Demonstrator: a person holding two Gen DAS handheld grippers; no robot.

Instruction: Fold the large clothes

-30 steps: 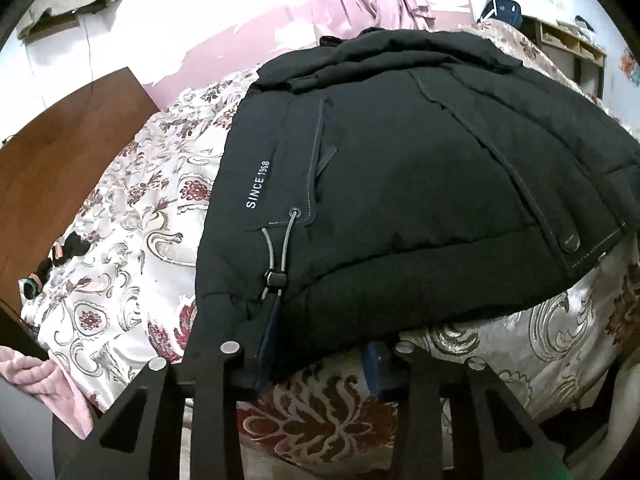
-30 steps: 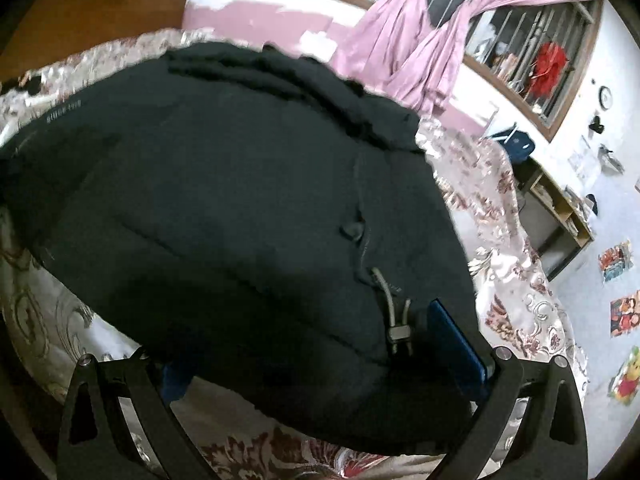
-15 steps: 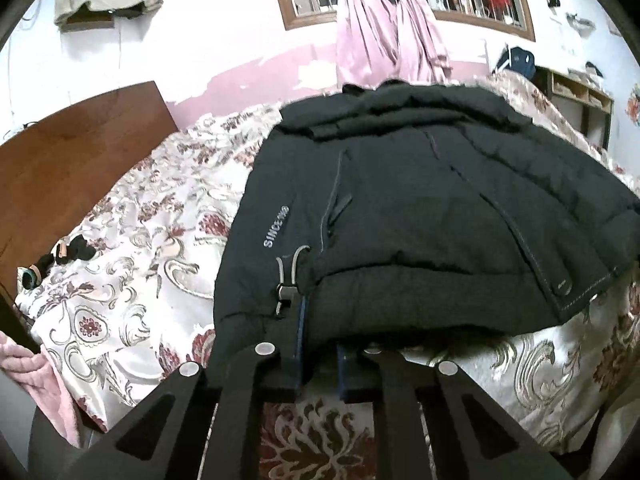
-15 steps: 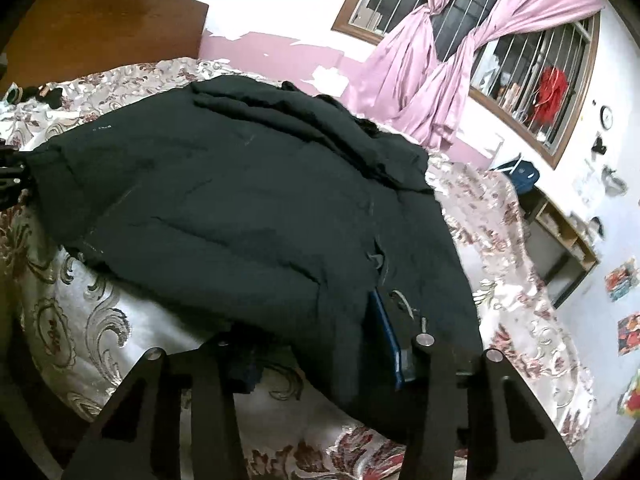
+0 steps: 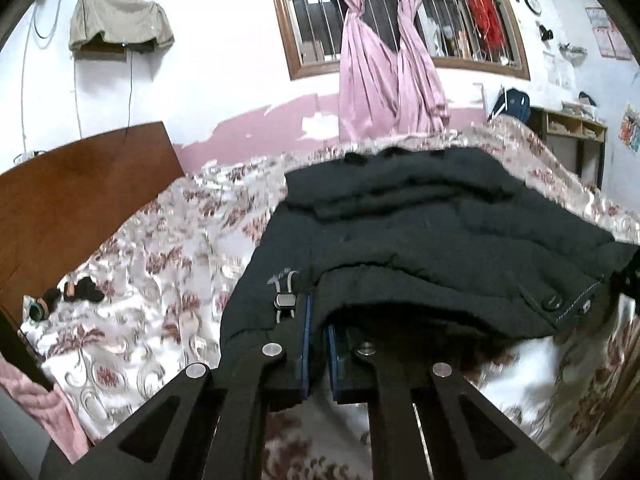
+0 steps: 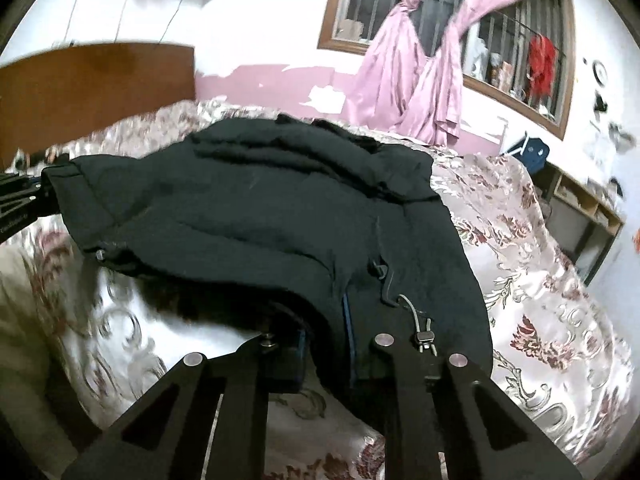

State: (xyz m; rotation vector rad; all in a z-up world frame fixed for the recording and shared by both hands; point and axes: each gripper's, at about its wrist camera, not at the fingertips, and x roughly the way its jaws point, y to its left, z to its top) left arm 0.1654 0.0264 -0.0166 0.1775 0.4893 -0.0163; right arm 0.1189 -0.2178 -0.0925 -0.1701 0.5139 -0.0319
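- We see a large black padded jacket spread across a bed under a shiny white bedspread with dark red floral print; its near hem is raised off the bedspread, with shadow beneath it.
- Our left gripper has its blue-lined jaws drawn close together, pinching the hem at the jacket's left corner — right beside a grey drawcord with a toggle.
- Our right gripper is clamped on the hem at the opposite corner, fabric bunched between its blue pads, and a second grey drawcord hangs just beside its right finger.
- In the right wrist view the jacket stretches away to the left, where the other gripper's black frame shows at the picture's edge, touching the far corner.
- In the left wrist view a dark snap button sits on a stitched flap near the hem's right end.
- A brown wooden headboard stands at the left of the bed, and small dark items lie on the bedspread near it.
- Behind the bed, pink satin curtains are knotted in front of a barred, wood-framed window — the wall below is patchy pink and white.
- A beige cloth is draped over a small wall shelf, up on the left.
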